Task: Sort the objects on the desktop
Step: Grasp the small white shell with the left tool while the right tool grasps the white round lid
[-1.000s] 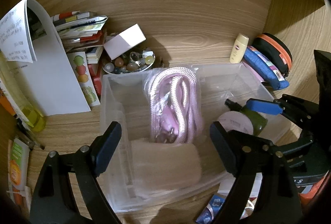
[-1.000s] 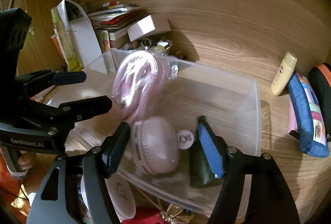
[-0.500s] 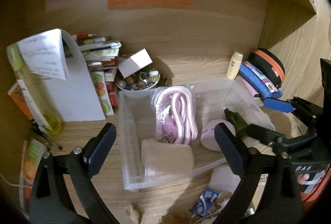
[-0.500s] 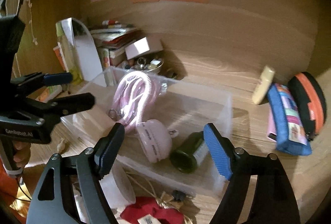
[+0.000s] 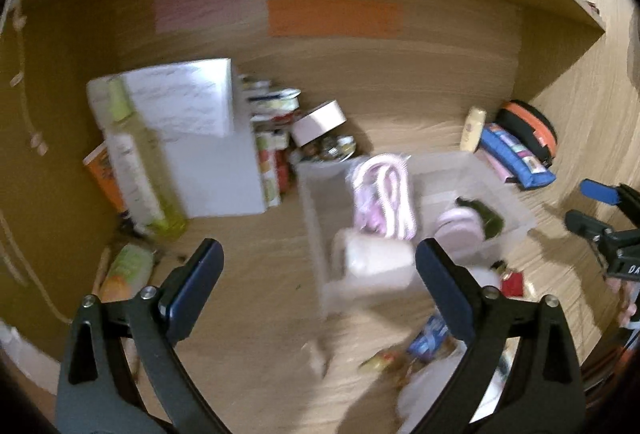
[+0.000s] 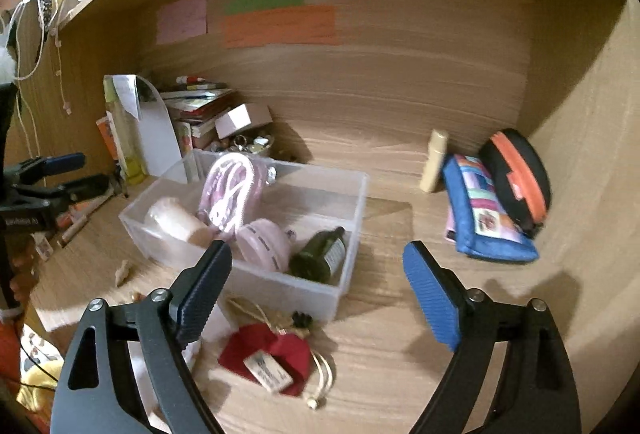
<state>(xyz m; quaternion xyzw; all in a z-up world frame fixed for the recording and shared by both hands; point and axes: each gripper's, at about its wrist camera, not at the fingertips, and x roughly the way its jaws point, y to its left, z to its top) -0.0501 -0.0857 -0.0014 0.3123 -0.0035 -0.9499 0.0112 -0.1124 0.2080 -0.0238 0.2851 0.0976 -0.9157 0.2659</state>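
A clear plastic bin (image 6: 356, 193) (image 5: 312, 193) stands on the wooden desk. In it lie a pink rope bundle (image 6: 230, 185) (image 5: 384, 193), a beige roll (image 6: 172, 220) (image 5: 376, 258), a round pink case (image 6: 266, 242) (image 5: 458, 232) and a dark green bottle (image 6: 320, 256) (image 5: 486, 215). My left gripper (image 5: 320, 282) is open and empty, well back from the bin. My right gripper (image 6: 318, 294) is open and empty, above the bin's near right corner. A red pouch (image 6: 268, 354) lies in front of the bin.
Books, a white box (image 6: 240, 119) and a bowl of trinkets stand at the back left beside a white folder (image 6: 160, 137). A cream tube (image 6: 434, 161), a blue pouch (image 6: 484, 213) and a black-orange case (image 6: 516, 177) lie at the right. Small items litter the front edge.
Both grippers have pulled back and up from the bin, so more of the desk and the back wall shows. The bin's contents stay in place.
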